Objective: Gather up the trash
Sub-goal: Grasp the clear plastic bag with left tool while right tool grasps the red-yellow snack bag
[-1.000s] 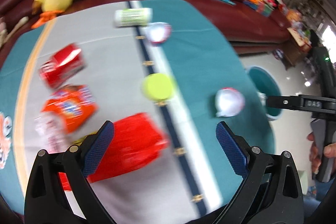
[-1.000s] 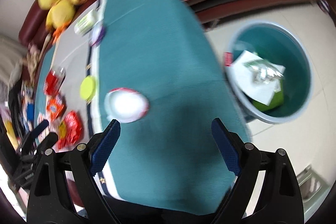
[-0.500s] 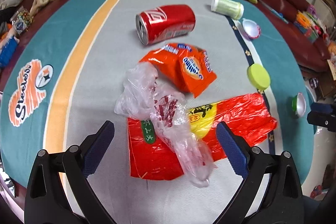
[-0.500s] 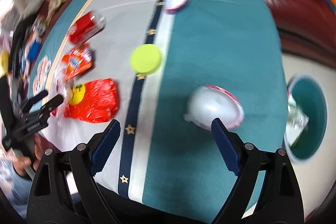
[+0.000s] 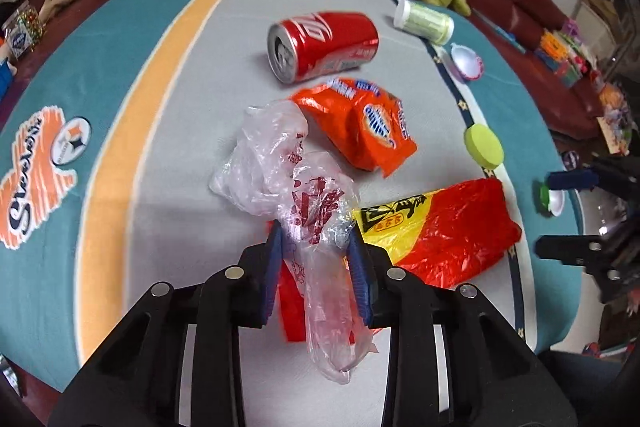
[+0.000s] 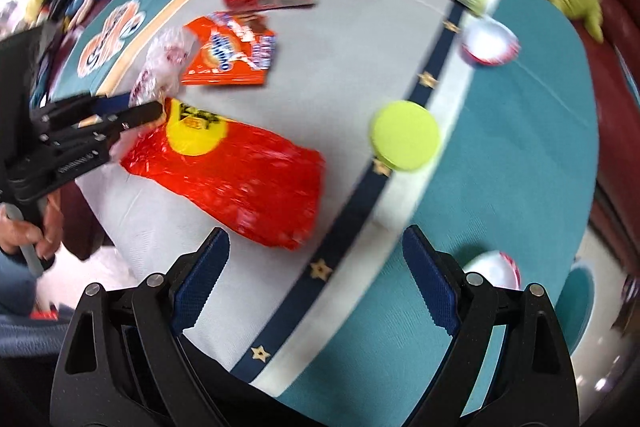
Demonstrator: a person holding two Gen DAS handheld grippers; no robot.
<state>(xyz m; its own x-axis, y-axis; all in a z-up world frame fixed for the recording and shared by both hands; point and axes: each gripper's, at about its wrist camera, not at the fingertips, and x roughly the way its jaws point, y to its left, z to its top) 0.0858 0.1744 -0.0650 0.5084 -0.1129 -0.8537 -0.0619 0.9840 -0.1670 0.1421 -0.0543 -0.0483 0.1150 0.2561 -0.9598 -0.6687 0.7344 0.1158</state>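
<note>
In the left wrist view, the left gripper point(image 5: 316, 243) at lower centre has just been closing, and its blue pads now pinch a crumpled clear plastic bag with red print point(image 5: 296, 187). The bag lies over a red and yellow foil wrapper point(image 5: 444, 227) on the grey and teal tablecloth point(image 5: 168, 115). Above it sit an orange snack packet point(image 5: 364, 119) and a red drink can on its side point(image 5: 324, 45). In the blurred right wrist view, the right gripper point(image 6: 316, 279) at the bottom is spread wide with nothing between its pads, above the cloth near a lime-green round lid point(image 6: 404, 135).
</note>
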